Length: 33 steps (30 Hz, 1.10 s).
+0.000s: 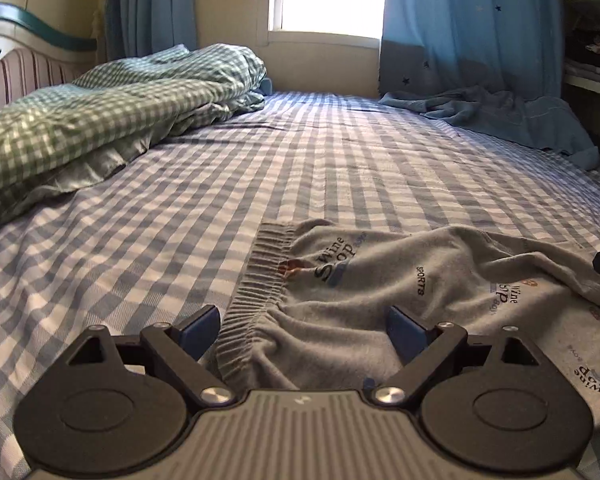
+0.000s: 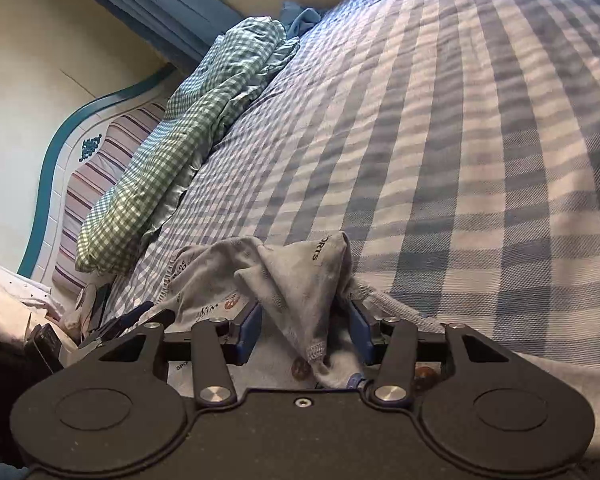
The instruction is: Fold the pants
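The pants (image 1: pixel 400 300) lie crumpled on the checked sheet (image 1: pixel 180 220) at the near edge of the bed, grey with printed words, the ribbed waistband (image 1: pixel 256 280) running from about 12 to 7 o'clock ahead of the left gripper (image 1: pixel 306 330). That gripper's jaws stand wide apart, one blue pad (image 1: pixel 198 332) over the sheet at 9 o'clock of the waistband, the other over the cloth; the waistband sits between them and neither pad presses on it. In the right wrist view the right gripper (image 2: pixel 306 330) is about half open, and a peaked fold of the pants (image 2: pixel 300 280) rises between its pads (image 2: pixel 250 330), loose, not pinched. A green checked quilt (image 1: pixel 100 112) is heaped at 10 o'clock by the headboard (image 2: pixel 72 160), well apart from the pants. A blue cloth (image 1: pixel 500 116) lies at 1 o'clock beneath the curtain (image 1: pixel 472 28).
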Each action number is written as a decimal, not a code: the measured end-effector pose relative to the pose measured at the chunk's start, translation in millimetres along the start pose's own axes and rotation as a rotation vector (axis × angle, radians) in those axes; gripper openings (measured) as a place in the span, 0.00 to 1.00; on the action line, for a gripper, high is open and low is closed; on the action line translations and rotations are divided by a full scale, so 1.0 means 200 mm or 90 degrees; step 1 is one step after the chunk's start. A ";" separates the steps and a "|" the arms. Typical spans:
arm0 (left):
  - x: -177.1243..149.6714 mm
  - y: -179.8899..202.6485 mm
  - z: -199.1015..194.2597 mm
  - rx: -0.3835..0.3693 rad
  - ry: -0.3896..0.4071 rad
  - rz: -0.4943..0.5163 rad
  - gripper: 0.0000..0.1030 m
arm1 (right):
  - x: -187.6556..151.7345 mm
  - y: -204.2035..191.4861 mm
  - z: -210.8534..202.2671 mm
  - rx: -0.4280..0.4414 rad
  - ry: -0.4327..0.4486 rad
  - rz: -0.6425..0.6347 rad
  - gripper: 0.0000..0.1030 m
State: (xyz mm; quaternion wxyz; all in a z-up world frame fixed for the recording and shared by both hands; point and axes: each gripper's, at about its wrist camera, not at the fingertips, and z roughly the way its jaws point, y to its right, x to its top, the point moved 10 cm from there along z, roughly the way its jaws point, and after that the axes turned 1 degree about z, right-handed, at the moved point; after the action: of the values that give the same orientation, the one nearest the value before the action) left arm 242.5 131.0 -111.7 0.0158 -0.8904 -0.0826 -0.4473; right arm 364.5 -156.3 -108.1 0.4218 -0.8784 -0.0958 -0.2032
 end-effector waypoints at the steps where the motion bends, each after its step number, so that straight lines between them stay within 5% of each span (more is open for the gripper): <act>1: -0.01 -0.02 0.01 -0.006 -0.005 -0.015 0.93 | 0.02 -0.01 0.02 0.015 0.009 0.011 0.47; 3: -0.02 -0.06 0.02 -0.011 -0.013 -0.049 0.93 | 0.09 -0.01 0.05 0.034 0.028 0.041 0.46; 4: -0.02 -0.07 0.02 -0.015 -0.013 -0.057 0.93 | 0.14 -0.01 0.08 0.037 0.039 0.057 0.37; 5: -0.02 -0.07 0.02 -0.016 -0.012 -0.060 0.93 | 0.17 0.00 0.09 0.034 0.048 0.065 0.26; 6: -0.02 -0.07 0.02 -0.014 -0.012 -0.058 0.93 | 0.22 0.01 0.10 0.017 0.061 0.070 0.02; 11: -0.03 -0.02 0.05 0.015 -0.033 -0.017 0.97 | 0.42 0.09 0.13 -0.022 0.094 0.061 0.01; 17: -0.03 -0.02 0.06 0.014 -0.037 -0.015 0.99 | 0.47 0.28 0.22 -0.030 0.025 0.103 0.01; 18: -0.02 -0.03 0.05 0.004 -0.031 -0.025 0.97 | 0.47 0.29 0.21 -0.029 0.013 0.104 0.04; 20: 0.01 -0.07 0.00 -0.024 -0.008 -0.050 0.94 | 0.48 0.30 0.12 -0.082 0.032 0.077 0.26; 21: 0.03 -0.10 -0.04 -0.026 0.004 -0.063 0.95 | 0.49 0.29 0.05 -0.117 0.047 0.047 0.57; 22: 0.05 -0.15 -0.08 -0.020 0.017 -0.079 0.95 | 0.49 0.27 -0.03 -0.152 0.064 0.006 0.73; 26: 0.01 -0.28 -0.21 -0.058 -0.002 -0.159 0.96 | 0.35 0.11 -0.30 -0.223 0.139 -0.105 0.74; 29: -0.07 -0.31 -0.24 -0.149 -0.043 -0.283 0.94 | 0.06 -0.05 -0.42 -0.233 0.187 -0.176 0.88; 33: -0.11 -0.21 -0.17 -0.209 -0.081 -0.357 0.84 | -0.33 -0.20 -0.40 -0.250 0.212 -0.234 0.90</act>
State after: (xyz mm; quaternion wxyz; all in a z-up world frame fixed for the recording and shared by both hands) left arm 195.9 166.3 -110.8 -0.2565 -0.8498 -0.2521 -0.3854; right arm 270.6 -193.5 -64.2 0.2103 -0.8656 -0.1418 -0.4317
